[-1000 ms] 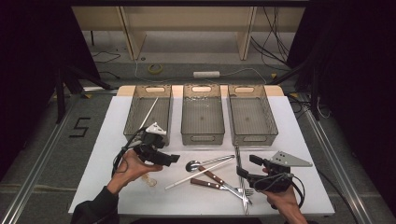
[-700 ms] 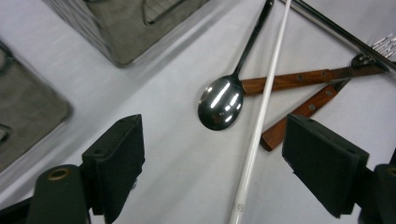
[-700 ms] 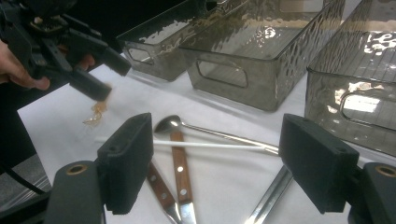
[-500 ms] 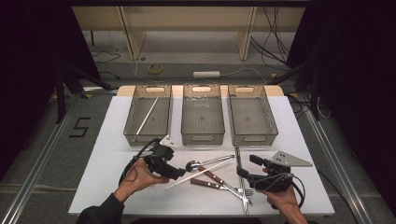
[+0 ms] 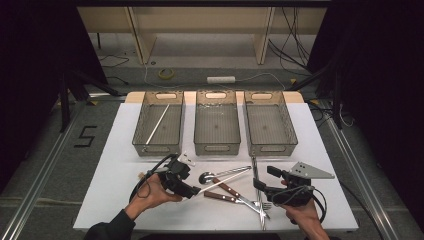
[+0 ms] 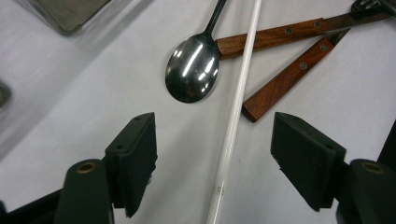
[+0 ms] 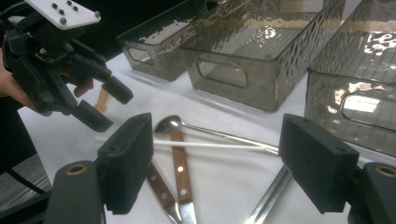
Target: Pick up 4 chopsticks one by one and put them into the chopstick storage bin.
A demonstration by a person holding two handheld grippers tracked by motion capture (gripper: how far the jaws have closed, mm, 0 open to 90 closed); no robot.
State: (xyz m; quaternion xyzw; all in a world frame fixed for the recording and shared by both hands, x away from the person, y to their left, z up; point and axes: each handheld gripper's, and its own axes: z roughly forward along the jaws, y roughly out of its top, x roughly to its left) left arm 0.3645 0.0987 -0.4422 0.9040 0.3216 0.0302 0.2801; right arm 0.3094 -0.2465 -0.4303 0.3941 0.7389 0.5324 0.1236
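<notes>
Left gripper [image 6: 212, 158] drops over the white stick [image 6: 233, 126] – jaws just narrowing.
Stick between the pads, untouched – grasp near; right gripper [image 7: 215, 163] wide, empty, toward the table's front edge.

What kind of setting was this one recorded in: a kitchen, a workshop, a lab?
Most likely a lab or recording studio, not a kitchen. The white table stands on bare floor between black curtains, with loose cables and a power strip behind it, and cutlery beside three clear bins in a row.

a dark digit "5" stands on the grey floor [image 5: 45, 150], left of the white table [image 5: 120, 165]. tiny marks on the white stick [image 6: 233, 116] are unreadable.
</notes>
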